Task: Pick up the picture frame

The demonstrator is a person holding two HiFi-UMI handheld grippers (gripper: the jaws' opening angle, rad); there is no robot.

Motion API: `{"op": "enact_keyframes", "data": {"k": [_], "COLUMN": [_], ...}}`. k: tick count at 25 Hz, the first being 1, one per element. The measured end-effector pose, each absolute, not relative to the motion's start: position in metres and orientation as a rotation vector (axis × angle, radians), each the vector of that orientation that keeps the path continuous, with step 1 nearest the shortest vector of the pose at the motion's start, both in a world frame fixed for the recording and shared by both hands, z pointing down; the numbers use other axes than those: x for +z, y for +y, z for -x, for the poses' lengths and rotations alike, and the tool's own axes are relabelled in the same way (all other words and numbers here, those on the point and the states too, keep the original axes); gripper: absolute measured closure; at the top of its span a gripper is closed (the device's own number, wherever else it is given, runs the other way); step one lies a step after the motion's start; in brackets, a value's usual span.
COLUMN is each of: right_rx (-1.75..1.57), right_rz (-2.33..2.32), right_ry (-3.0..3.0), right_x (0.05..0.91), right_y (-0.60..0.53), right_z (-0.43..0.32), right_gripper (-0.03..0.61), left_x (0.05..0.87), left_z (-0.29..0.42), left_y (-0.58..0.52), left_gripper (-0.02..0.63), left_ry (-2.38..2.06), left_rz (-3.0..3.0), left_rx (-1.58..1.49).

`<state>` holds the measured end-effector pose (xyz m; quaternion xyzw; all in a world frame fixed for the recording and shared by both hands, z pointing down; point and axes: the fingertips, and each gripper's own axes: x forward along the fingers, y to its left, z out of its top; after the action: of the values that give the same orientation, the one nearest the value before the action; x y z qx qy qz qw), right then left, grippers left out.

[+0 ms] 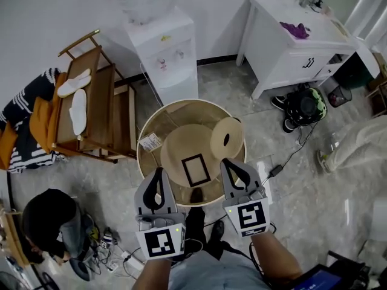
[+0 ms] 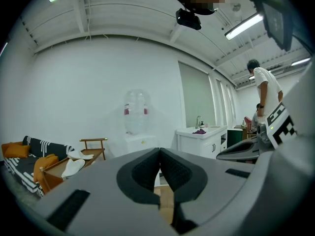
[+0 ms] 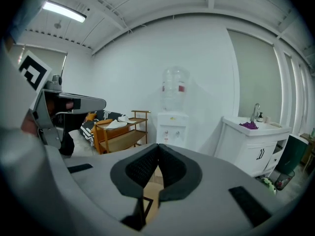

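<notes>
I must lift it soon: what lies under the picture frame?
The picture frame lies flat on a pale round mat on the round table. The surface directly beneath is covered.

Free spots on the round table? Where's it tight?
Free: the round wooden table's far arc, between the white paper tag and the beige round roll; the bare strip left of the black rectangular picture frame. Tight: the right side, roll beside frame, and the near edge under the left claw and right claw.
</notes>
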<state>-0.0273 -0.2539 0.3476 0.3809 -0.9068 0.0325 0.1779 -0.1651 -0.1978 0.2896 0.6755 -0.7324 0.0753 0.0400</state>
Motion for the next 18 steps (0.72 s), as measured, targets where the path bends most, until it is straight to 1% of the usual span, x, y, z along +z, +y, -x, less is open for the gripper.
{"op": "enact_keyframes", "data": {"k": [10,18], "right_rx": [0.262,0.332], "right_rz": [-1.012,-0.945], "right_ry": [-2.438,-2.364], "right_x": [0.439,0.51], "right_y": [-0.289,-0.301], "right_z": [0.055,0.064], "right_gripper": [0.565,0.565], "left_x": [0.378,0.44], "left_z": [0.195,0.212], "left_y": [-0.243,-0.26], "left_gripper": [0.598,0.598], "left_ry": [-2.118,-2.043], "left_rz": [-1.961,-1.896], "left_rx": [0.278,0.357]}}
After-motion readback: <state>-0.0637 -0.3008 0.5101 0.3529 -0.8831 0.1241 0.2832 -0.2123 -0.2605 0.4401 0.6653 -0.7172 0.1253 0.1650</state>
